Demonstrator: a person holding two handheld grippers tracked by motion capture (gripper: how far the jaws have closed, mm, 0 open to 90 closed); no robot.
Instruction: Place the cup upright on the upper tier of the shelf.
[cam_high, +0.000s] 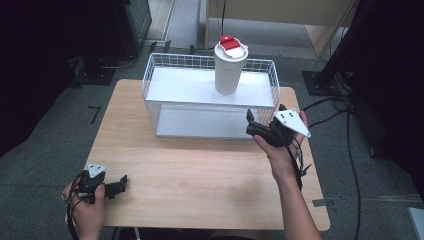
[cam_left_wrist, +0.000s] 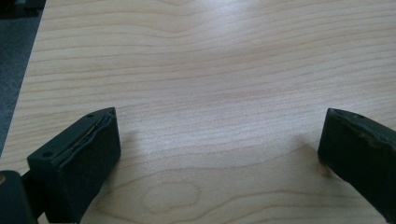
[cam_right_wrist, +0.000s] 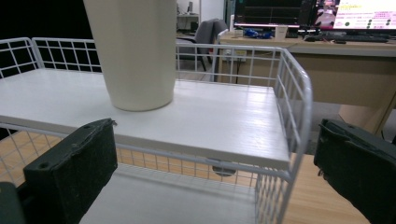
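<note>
- The tall cream travel cup with a red-tabbed lid (cam_high: 230, 67) stands upright on the top shelf of the white wire rack (cam_high: 272, 80), toward that rack's right end.
- Right gripper (cam_high: 250, 122), jaws apart and empty, hovers just before the rack's right front corner.
- Left gripper (cam_high: 120, 184), jaws apart, rests on the pale wooden bench (cam_high: 200, 170), well away from the rack.
- The cup looks rigid and smooth, possibly slippery; its weight is unclear. Its mid-body seems the safest hold.

Office or lab, lit monitors (cam_right_wrist: 317, 14) on desks (cam_right_wrist: 336, 46), office chair (cam_right_wrist: 208, 30), grey carpet (cam_high: 45, 145)
</note>
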